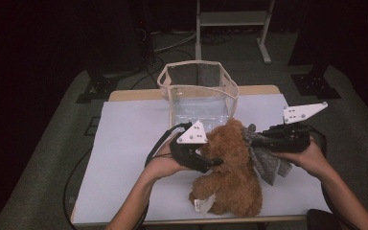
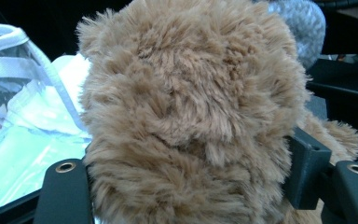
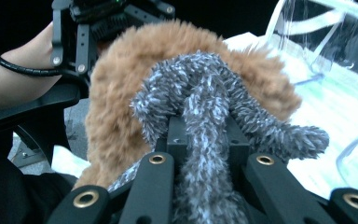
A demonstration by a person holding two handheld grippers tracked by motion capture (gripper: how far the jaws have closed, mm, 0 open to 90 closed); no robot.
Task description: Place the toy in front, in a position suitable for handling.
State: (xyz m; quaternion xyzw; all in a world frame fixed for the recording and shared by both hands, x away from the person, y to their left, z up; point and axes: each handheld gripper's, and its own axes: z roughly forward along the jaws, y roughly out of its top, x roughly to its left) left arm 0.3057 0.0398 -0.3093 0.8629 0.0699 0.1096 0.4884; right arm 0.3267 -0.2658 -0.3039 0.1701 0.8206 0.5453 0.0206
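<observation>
A brown teddy bear sits upright near the front edge of the white table. My left gripper comes at it from the left, its jaws pressed into the fur on both sides of the bear. From the right, my right gripper is shut on a grey fuzzy plush piece that lies against the bear's back. In the right gripper view, a grey strand runs between the jaws of my right gripper, with the bear and my left gripper behind it.
A clear plastic bag with pale trim stands open just behind the bear, and its wall is close on the left. Beyond the table are a metal stand, cables and black floor bases.
</observation>
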